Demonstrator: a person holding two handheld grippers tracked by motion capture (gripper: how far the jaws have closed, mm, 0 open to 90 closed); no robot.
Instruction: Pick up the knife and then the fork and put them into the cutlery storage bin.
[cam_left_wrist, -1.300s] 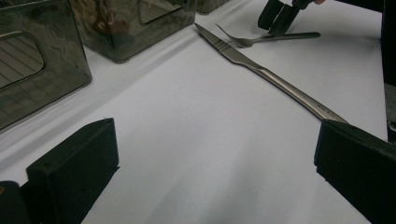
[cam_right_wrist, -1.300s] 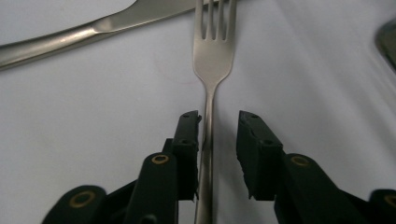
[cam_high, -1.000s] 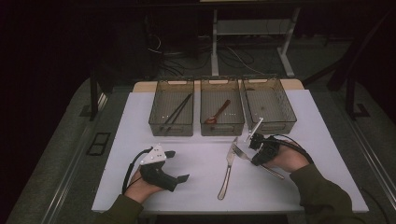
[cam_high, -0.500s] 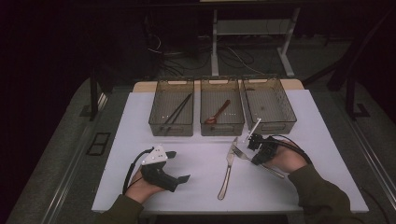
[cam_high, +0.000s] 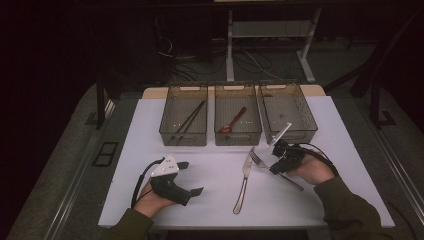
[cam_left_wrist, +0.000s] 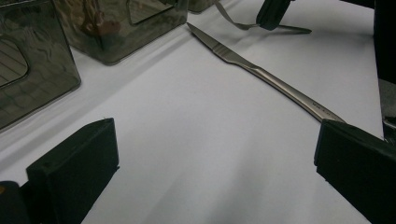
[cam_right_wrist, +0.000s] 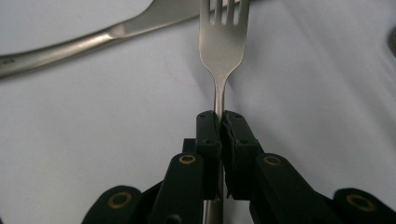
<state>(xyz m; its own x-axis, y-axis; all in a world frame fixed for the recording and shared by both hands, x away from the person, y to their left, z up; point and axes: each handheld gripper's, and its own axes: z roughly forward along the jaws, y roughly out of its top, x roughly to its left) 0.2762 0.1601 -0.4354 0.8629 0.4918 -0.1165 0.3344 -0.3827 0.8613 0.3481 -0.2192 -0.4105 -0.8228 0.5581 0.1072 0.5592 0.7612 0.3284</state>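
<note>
Right gripper (cam_right_wrist: 219, 122), mine, clenched on the neck of the silver metal fork (cam_right_wrist: 223, 44), which lies low over the white tabletop (cam_high: 210, 185) just before the right-hand smoked-plastic bin (cam_high: 289, 110). Judged from the layout, sorting is partly done: a pair of dark chopsticks (cam_high: 189, 118) occupies the left bin (cam_high: 184, 116) and a reddish-brown spoon (cam_high: 232, 120) the middle bin (cam_high: 237, 116), while the right-hand bin appears empty. Left to do: carry the fork to a bin, then the silver table knife (cam_high: 243, 182), untouched beside it. Left gripper (cam_high: 187, 177), jaws spread wide and holding nothing, rests on the table.
</note>
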